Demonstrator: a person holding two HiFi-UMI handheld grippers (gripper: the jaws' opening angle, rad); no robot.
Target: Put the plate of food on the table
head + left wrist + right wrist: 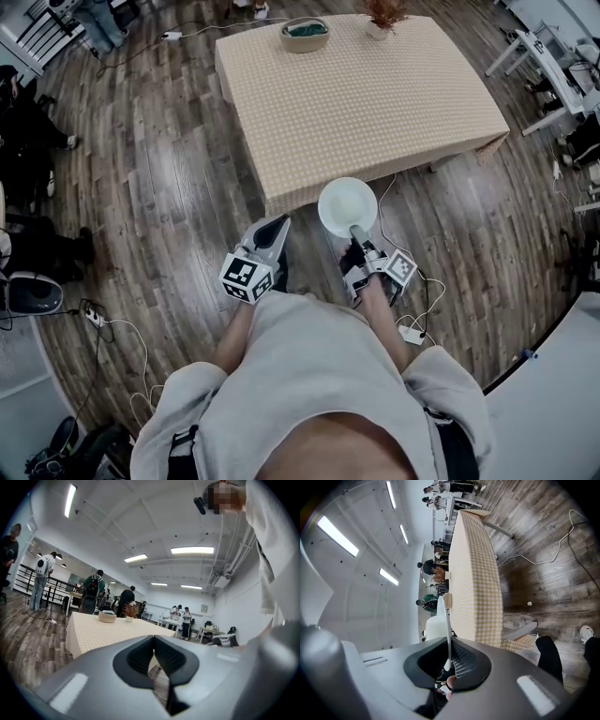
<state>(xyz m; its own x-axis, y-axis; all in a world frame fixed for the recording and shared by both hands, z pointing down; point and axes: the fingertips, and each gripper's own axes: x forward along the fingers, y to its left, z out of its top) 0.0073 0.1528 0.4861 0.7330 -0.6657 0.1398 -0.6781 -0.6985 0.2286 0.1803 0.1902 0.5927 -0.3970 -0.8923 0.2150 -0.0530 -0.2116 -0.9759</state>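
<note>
A white plate (347, 206) hangs level over the floor just short of the near edge of the table (375, 112), which wears a beige checked cloth. My right gripper (358, 233) is shut on the plate's near rim. In the right gripper view the plate (446, 620) shows edge-on between the pads, with the table (476, 573) beyond it. I can make out no food on the plate from above. My left gripper (278, 224) is to the left of the plate, apart from it. It is shut with nothing in it, and in the left gripper view its pads (140, 656) meet.
A basket bowl (305, 34) and a small dried plant (382, 15) stand at the table's far edge. Cables (424, 291) trail over the wooden floor by my feet. White desks (553, 66) stand at the right, and people (93, 590) stand beyond the table.
</note>
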